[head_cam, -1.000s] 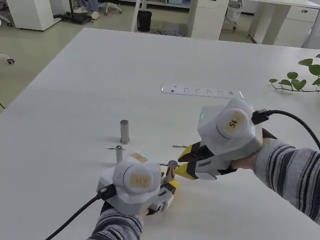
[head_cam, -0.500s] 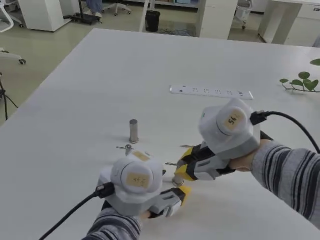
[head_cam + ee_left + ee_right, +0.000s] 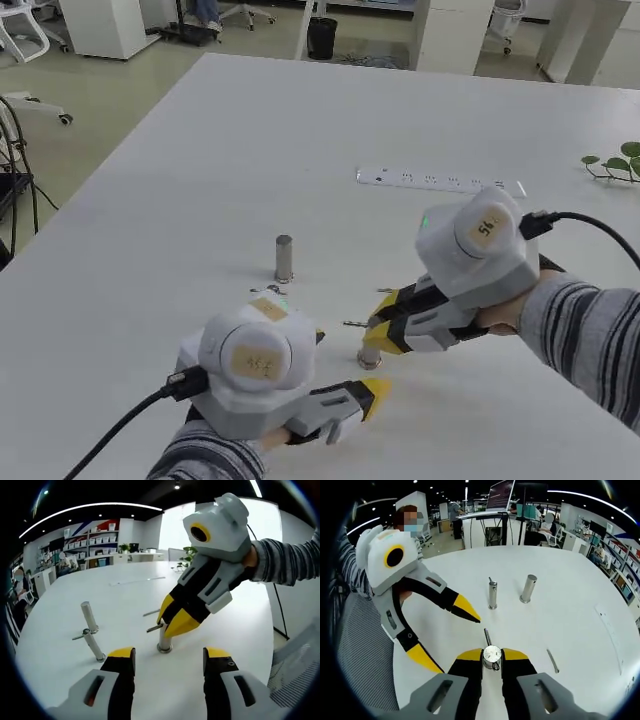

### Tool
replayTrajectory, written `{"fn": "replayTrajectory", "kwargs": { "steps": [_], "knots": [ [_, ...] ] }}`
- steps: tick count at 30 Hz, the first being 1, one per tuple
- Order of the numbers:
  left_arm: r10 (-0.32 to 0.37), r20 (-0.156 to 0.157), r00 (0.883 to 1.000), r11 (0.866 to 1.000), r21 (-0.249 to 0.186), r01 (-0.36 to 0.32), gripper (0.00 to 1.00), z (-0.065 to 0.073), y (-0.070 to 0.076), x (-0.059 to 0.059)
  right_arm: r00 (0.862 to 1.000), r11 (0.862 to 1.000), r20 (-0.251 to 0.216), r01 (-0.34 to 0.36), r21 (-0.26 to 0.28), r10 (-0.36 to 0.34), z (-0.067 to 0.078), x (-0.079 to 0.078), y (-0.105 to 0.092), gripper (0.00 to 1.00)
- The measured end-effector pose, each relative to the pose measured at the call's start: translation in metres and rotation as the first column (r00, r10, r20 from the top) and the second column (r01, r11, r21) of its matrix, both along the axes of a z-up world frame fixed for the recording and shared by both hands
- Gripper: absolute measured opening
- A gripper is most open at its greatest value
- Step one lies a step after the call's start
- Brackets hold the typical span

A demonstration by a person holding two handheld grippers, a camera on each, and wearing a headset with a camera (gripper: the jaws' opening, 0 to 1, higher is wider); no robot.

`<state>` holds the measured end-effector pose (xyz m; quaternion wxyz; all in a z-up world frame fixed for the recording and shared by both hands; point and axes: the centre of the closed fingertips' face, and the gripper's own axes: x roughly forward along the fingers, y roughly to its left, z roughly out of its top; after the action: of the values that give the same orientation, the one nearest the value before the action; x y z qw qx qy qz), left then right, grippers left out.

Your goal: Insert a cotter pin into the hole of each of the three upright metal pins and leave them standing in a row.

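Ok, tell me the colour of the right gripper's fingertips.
Yellow fingertips, black behind; clearest in the left gripper view.

The near pin (image 3: 369,356) stands on the table (image 3: 200,150). Its top sits between the jaws of the right gripper (image 3: 378,333). A cotter pin (image 3: 352,324) sticks out of it to the left. The left gripper (image 3: 454,641) is just in front of the near pin, apart from it. The middle pin (image 3: 493,594) stands behind and left of the near pin, and the far pin (image 3: 284,258) stands further back. A loose cotter pin (image 3: 388,291) lies just behind the near pin. The power strip (image 3: 440,182) lies well behind it.
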<state>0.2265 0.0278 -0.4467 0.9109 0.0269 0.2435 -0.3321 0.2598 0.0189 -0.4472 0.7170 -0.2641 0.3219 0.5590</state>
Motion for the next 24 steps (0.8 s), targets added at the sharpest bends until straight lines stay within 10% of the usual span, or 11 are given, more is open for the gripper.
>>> {"fn": "replayTrajectory", "kwargs": {
  "steps": [24],
  "knots": [
    [0.073,0.018,0.997,0.997,-0.012,-0.072,0.76,0.02,0.036,-0.007,0.999,0.999,0.022,-0.023,-0.048,0.024,0.0,0.024,0.014,0.08]
  ]
}}
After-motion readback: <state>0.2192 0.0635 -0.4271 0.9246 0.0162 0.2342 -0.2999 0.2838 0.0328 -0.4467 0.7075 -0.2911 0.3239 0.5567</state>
